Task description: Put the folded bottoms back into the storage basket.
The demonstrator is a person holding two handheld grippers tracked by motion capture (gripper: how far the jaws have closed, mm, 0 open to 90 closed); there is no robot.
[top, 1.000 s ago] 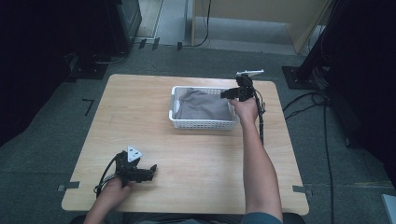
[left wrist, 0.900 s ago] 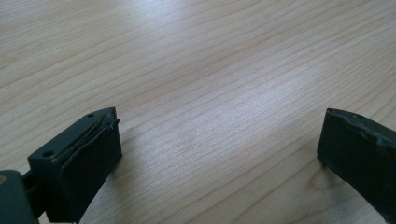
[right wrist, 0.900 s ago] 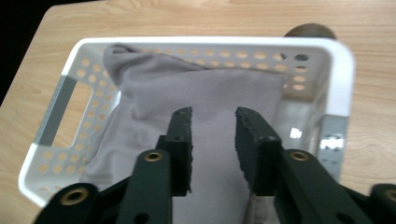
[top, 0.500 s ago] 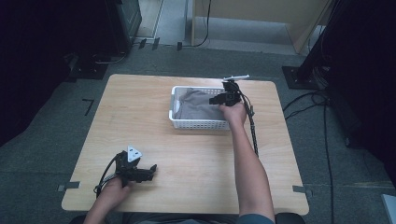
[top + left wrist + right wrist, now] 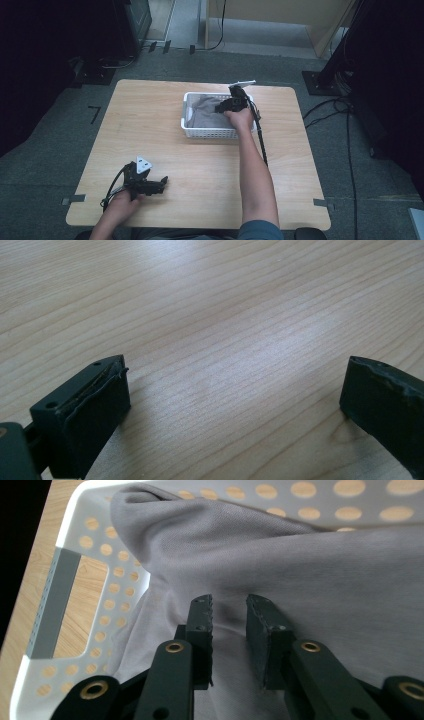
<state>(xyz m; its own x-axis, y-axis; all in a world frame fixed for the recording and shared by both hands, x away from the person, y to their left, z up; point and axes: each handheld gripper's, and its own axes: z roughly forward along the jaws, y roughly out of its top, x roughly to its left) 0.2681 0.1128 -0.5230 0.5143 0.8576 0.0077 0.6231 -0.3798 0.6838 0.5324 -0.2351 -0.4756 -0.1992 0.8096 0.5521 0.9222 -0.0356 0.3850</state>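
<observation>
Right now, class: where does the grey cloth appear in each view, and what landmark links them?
High view: grey cloth lies in the white basket, upper centre of the table, at the right gripper.
Left gripper view: bare tabletop between its jaws.
Right gripper view: grey cloth spreads across the middle and right, inside the basket.
Shared landmark: white basket.

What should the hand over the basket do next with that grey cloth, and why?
Probably close the right gripper on the grey cloth: its jaws, which have just been closing and reopening slightly, stand narrowly apart against a fold in the white basket, not yet pinching it.
</observation>
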